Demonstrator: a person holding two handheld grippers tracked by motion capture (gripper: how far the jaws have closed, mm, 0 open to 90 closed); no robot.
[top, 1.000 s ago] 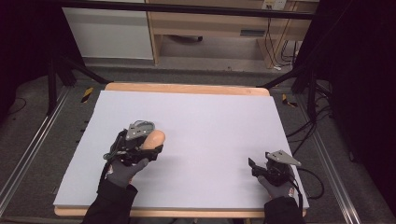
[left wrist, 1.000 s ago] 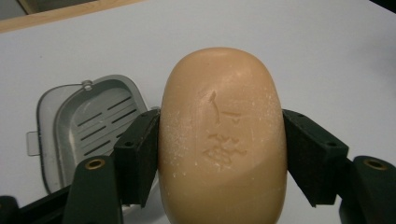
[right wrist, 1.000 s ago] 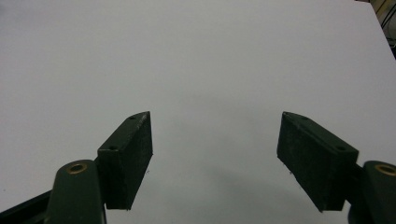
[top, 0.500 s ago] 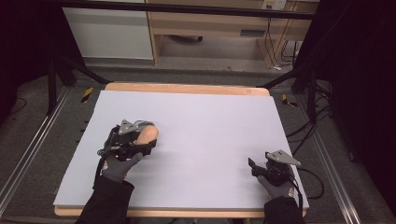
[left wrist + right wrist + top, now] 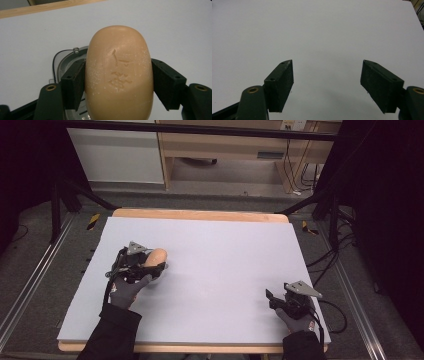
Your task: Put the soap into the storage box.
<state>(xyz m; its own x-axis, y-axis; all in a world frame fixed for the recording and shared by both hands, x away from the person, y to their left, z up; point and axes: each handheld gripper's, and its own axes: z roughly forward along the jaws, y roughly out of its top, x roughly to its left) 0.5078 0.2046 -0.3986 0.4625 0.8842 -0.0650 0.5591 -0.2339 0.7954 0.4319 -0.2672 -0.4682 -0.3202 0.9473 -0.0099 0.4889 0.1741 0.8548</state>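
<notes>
High view: left gripper (image 5: 152, 265) sits over the left half of the white table (image 5: 225, 250), jaws clamped on a tan soap bar (image 5: 156, 256). The bar pokes out forward-right of the jaws, low over the surface; contact with the table can't be told from here. Right gripper (image 5: 274, 296) rests near the front right corner, well apart from the bar, probably parked so it stays clear of the carrying hand.

Left gripper view: soap bar (image 5: 119, 72) is squeezed on its two long sides by the black pads (image 5: 78, 82), stamped face up toward the camera. Grip sits on the rear half, so the rounded front end is free, likely to set it down nose first. A grey rounded thing (image 5: 65, 58) lies under and behind the bar, possibly a dish; too hidden to be sure.

Right gripper view: right gripper (image 5: 327, 72) jaws stand wide apart, nothing between them, bare table (image 5: 317, 30) ahead. Idle, ready if needed.
</notes>
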